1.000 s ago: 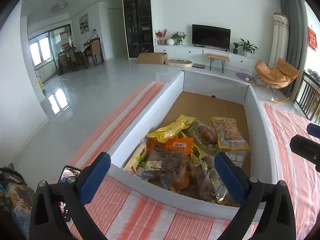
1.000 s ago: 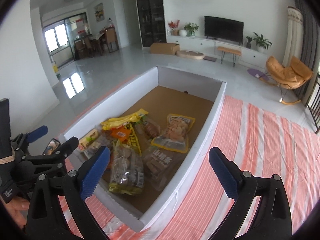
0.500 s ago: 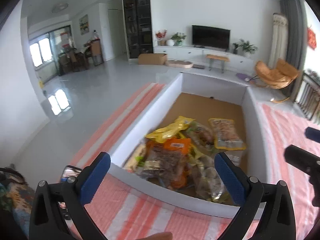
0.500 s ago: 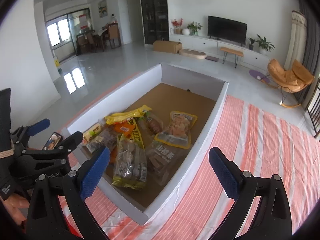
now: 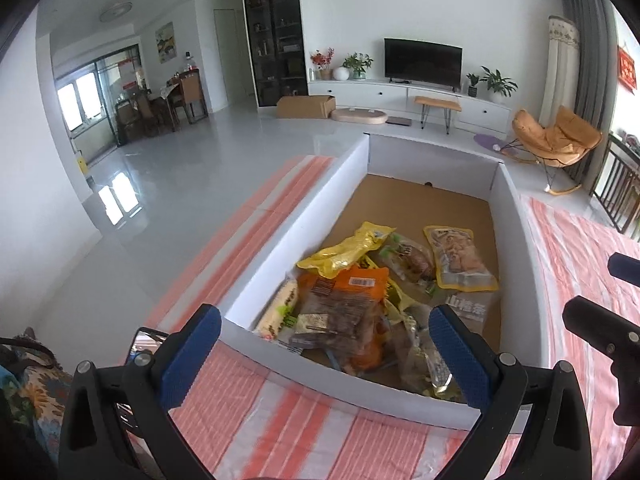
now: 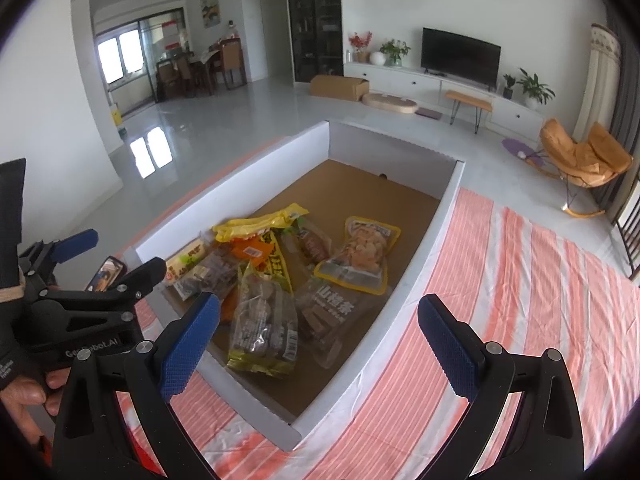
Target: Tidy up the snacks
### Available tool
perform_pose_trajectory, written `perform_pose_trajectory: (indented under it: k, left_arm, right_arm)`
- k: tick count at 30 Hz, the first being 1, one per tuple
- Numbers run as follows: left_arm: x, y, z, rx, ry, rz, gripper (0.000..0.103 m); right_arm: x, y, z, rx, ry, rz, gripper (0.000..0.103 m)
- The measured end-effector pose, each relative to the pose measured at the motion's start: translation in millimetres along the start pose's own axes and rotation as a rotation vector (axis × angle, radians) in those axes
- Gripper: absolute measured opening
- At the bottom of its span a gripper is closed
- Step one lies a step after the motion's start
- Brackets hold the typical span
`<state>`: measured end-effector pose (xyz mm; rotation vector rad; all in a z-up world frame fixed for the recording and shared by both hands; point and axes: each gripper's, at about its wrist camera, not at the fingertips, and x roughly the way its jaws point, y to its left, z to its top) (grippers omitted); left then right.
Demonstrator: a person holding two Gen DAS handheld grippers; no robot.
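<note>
Both wrist views, near, facing shared box (image 5: 304, 208)

- Clear snack pouch (image 6: 334, 314), near right corner of the box: large white characters "山楂条"; the same print shows in the left wrist view (image 5: 466, 306).
- Left gripper (image 6: 112, 258) body, black: white lettering, partly readable, "Ge…obot.AI".
- Orange packet (image 5: 352, 284): white barcode label, digits too small to read.

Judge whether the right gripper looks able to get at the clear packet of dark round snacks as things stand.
Probably yes. The right gripper is open and empty, and the clear packet of dark round snacks lies on top of the pile near the white box's near wall, with nothing over it.
</note>
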<state>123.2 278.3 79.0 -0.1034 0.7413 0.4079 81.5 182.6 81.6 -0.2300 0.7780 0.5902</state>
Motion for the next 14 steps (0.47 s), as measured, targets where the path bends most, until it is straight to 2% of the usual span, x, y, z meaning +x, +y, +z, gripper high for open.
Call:
perform_pose_trajectory:
  k: [14]
  left_arm:
    - [-6.6,-0.8,-1.4,0.008,-0.043,-0.003,0.103]
  right_arm:
    - [5.5,10.7,0.4,-0.017,0.012,-0.001,0.100]
